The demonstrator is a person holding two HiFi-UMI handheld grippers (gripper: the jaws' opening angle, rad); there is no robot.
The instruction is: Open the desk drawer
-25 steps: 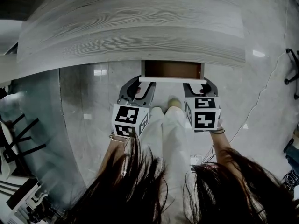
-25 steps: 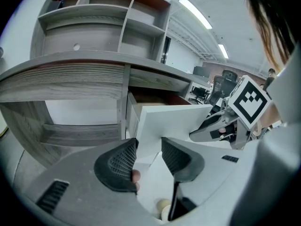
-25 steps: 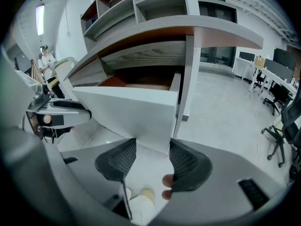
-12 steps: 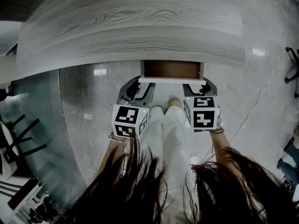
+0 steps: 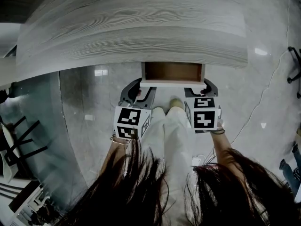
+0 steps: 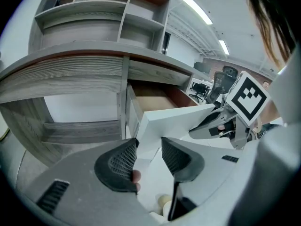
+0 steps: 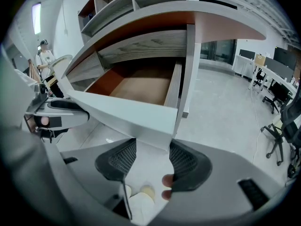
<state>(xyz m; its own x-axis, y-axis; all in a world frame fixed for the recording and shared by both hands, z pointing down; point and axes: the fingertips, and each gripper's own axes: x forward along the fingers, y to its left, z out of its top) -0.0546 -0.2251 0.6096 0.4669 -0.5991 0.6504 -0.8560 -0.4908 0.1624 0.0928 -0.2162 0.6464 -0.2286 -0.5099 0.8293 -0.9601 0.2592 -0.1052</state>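
Note:
A grey wood-grain desk (image 5: 131,27) fills the top of the head view. Its drawer (image 5: 173,71) stands partly pulled out, brown inside, with a white front panel (image 5: 173,83). My left gripper (image 5: 141,86) is at the panel's left corner and my right gripper (image 5: 202,84) at its right corner. In the left gripper view the panel's (image 6: 174,119) lower corner sits between the jaws of the left gripper (image 6: 149,152), which are closed on it. The right gripper (image 7: 153,154) likewise clamps the panel's (image 7: 122,109) other lower corner.
The person's pale trousers and shoes (image 5: 169,108) are below the drawer, on a glossy tiled floor. A thin cable (image 5: 263,98) runs over the floor at right, near an office chair (image 5: 295,65). Open shelves (image 6: 103,13) rise above the desk.
The drawer front and both grippers have come a little further out from under the desk, towards the person. More of the brown inside shows.

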